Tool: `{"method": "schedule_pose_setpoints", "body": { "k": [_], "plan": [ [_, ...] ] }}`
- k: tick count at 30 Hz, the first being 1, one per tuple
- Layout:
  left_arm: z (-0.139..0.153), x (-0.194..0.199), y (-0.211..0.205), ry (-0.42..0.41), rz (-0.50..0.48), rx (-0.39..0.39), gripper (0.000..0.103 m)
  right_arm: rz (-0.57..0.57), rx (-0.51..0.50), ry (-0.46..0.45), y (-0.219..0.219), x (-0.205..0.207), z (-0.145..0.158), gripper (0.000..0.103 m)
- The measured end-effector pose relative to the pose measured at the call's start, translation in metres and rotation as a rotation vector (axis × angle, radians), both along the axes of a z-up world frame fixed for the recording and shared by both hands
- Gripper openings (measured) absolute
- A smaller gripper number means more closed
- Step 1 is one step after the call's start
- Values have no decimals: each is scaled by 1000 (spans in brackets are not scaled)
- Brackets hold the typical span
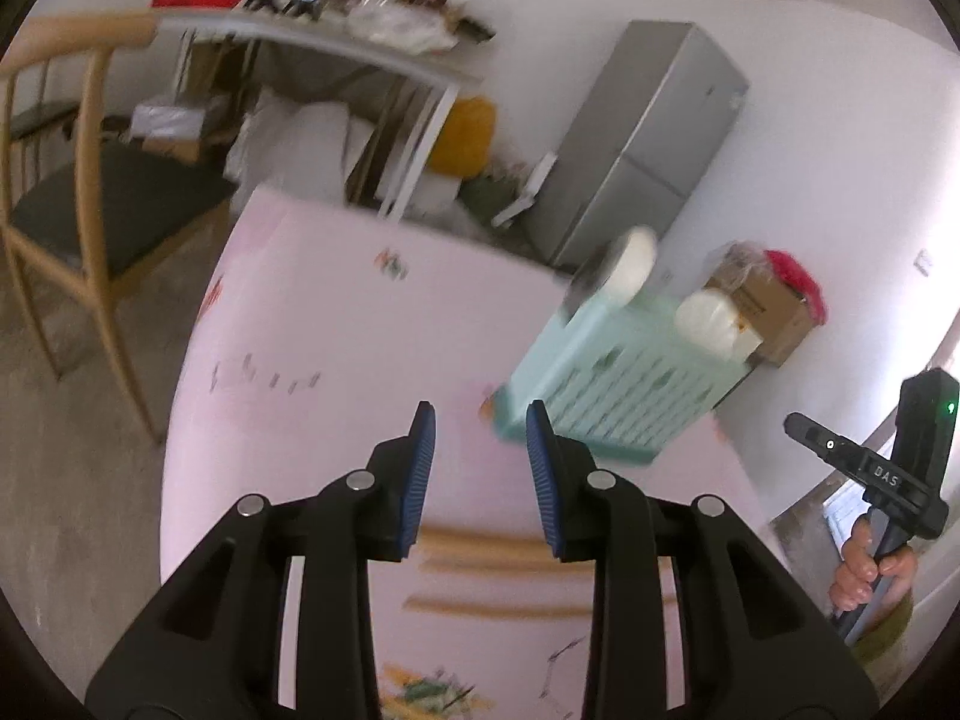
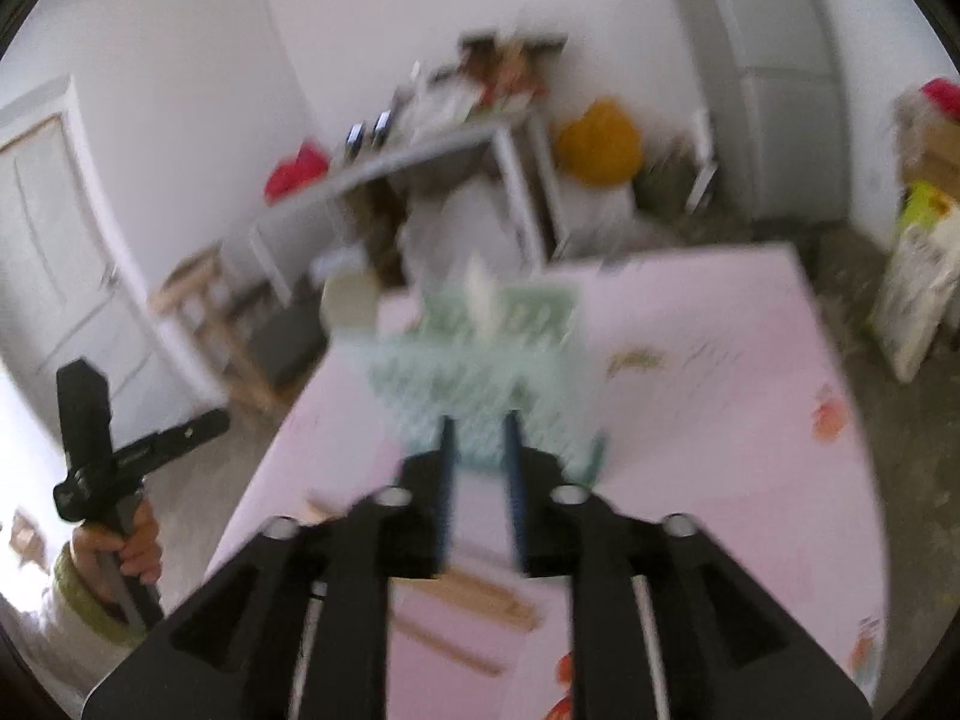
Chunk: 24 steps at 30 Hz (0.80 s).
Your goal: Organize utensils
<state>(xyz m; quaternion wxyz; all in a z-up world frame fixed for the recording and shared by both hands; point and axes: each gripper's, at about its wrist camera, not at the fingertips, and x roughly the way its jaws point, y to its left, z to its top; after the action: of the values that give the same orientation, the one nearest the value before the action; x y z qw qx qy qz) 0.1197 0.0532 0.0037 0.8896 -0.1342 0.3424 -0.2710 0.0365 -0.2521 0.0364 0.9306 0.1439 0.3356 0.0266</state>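
Note:
Several wooden utensils (image 1: pixel 480 546) lie on the pink table (image 1: pixel 336 324), just below my left gripper (image 1: pixel 480 438), which is open and empty. A mint-green slotted basket (image 1: pixel 606 384) stands on the table ahead to the right, with white round items (image 1: pixel 630 267) at its far side. In the blurred right wrist view, my right gripper (image 2: pixel 480 456) is open and empty above the table, the basket (image 2: pixel 480 372) right in front of it and wooden utensils (image 2: pixel 480 594) below it. Each hand-held gripper shows at the edge of the other's view (image 1: pixel 882 474) (image 2: pixel 102 456).
A wooden chair (image 1: pixel 90 204) stands left of the table. A cluttered white desk (image 1: pixel 336 42), a grey fridge (image 1: pixel 642 144) and a cardboard box (image 1: pixel 768 306) line the far wall. A yellow bag (image 1: pixel 462 132) sits on the floor.

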Motion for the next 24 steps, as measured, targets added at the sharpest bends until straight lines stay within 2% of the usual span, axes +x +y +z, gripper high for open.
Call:
{"method": "schedule_pose_setpoints", "body": {
  "k": [4,9,15,24],
  "plan": [
    [-19,-5,7,33,21,-2,29,132,-4,150,24,37,-41,36],
    [-29,-8,11,44,14,1,29,227,-92,310,45,76,-88,37],
    [-38,-7,13,59,-5,-13,29,342,-214,360,68,95,-106,49],
    [-47,-1,19,86,-1,-43,29,476,-274,429,99,126,-107,49]
  ]
}}
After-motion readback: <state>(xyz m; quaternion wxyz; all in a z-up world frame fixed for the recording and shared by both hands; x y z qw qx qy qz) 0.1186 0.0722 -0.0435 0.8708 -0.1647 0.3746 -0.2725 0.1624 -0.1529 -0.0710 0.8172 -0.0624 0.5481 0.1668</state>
